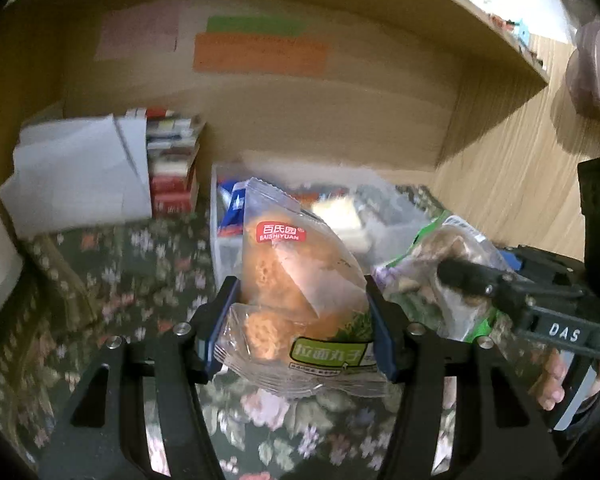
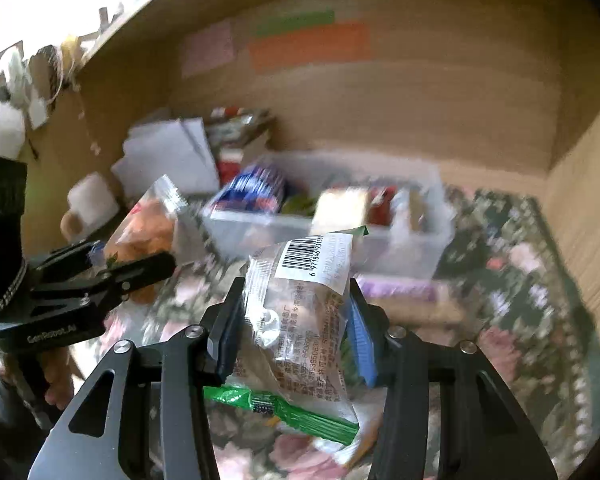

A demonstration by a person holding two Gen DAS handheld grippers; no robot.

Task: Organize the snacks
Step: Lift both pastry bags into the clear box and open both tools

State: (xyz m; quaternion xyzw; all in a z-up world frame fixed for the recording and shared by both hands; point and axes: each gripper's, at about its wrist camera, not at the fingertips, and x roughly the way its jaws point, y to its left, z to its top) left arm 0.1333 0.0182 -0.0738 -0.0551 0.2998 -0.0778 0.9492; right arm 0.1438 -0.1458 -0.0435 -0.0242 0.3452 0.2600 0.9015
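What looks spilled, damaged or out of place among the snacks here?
Nothing stands out. The left tool holds an orange snack bag, the right tool a green-edged snack bag; both look sealed. The clear bin sits upright.

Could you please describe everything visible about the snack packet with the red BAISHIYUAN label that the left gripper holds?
The snack packet is a clear, crinkly plastic pouch with crimped seals, holding orange, noodle-like balls. It bears a red brand label up top and a green-and-white name panel lower down. It stands roughly upright, clamped on both sides by the left gripper, above the floral cloth, in front of the clear storage bin.
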